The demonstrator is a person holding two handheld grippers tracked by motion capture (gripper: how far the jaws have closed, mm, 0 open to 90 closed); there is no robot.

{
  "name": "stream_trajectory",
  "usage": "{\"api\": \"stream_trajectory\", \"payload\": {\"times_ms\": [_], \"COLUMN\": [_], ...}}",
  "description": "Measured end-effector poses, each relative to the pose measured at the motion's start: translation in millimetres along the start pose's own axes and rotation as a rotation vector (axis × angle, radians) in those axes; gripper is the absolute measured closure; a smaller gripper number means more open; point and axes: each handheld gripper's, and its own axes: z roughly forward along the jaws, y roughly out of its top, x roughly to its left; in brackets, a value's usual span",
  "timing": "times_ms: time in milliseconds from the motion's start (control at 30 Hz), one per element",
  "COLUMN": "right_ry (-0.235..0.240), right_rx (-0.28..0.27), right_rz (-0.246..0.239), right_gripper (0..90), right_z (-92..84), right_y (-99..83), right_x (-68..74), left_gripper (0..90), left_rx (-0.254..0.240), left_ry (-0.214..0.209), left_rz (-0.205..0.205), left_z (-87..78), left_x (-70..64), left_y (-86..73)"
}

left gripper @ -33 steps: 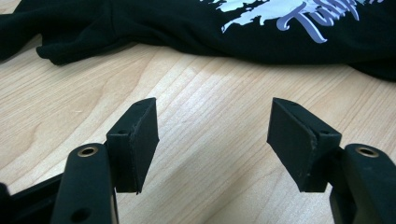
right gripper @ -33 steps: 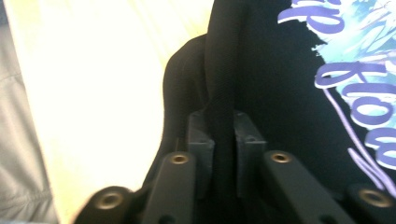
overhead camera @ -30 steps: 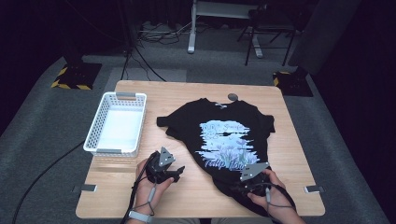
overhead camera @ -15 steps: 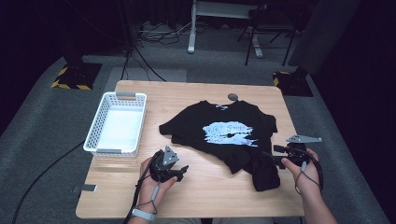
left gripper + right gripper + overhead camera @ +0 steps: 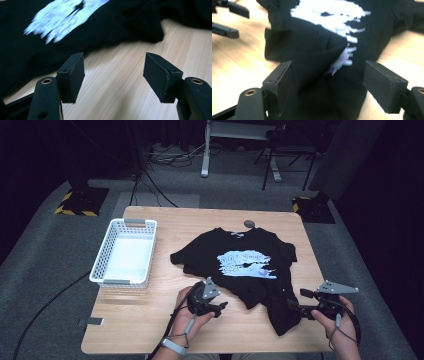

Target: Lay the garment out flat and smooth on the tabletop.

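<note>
T-shirt [image 5: 240,265] lies crumpled mid-table in the high view, soft and limp; left gripper [image 5: 113,72] gapes over bare wood; right gripper [image 5: 328,82], jaws just opened, straddles the hem, best pinched there

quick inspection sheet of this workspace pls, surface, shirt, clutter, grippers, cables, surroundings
surface: light wooden table, bare at the front left.
job's things: black t-shirt with a pale blue print, bunched and partly folded, its lower part drawn toward the front right edge.
clutter: white basket at the left, looks empty; small grey round thing behind the collar.
grippers: left gripper open over bare wood beside the shirt; right gripper has just been opening, with cloth lying between its jaws, pads apart from it.
cables: a cable runs over the floor at the left; more cables behind the table.
surroundings: grey carpet, striped floor blocks, a chair base, dark room.
</note>
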Motion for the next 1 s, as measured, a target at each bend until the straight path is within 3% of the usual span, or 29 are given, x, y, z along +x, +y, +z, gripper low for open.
{"api": "stream_trajectory", "payload": {"times_ms": [233,433,533,600,667,833,867,933,1000], "right_ry": [-0.021,-0.029,-0.011,0.002,0.016,0.032,0.039,0.038,0.022], "right_rx": [0.019,0.045,0.065,0.082,0.102,0.133,0.140,0.179,0.192], "right_rz": [0.017,0.021,0.013,-0.001,-0.026,-0.102,-0.111,-0.150,-0.179], "right_gripper": [25.0,24.2,23.1,22.1,21.5,19.8,21.8,34.1,54.4], "right_z": [-16.2,-22.4,-19.0,-14.3,-8.7,5.6,8.7,14.1,16.6], "right_y": [-24.9,-41.5,-48.9,-53.2,-56.0,-57.2,-56.9,-56.0,-55.2], "right_x": [1.1,2.6,7.2,12.6,18.9,32.0,33.1,32.7,31.2], "left_gripper": [33.5,39.0,51.8,71.3,83.8,86.2,86.3,86.3,86.3], "left_rx": [0.003,0.027,0.032,0.035,0.033,0.001,-0.007,-0.022,-0.031], "left_ry": [-0.065,-0.093,-0.108,-0.112,-0.112,-0.110,-0.108,-0.101,-0.089], "left_rz": [0.060,0.078,0.084,0.111,0.106,0.090,0.084,0.082,0.078], "left_z": [29.9,54.0,59.7,62.2,60.0,47.7,44.2,36.3,26.6], "left_x": [-18.0,-19.6,-20.1,-21.5,-20.9,-14.2,-13.2,-11.2,-9.9], "left_y": [30.4,43.9,45.1,45.0,44.3,43.8,43.3,42.0,39.2]}}
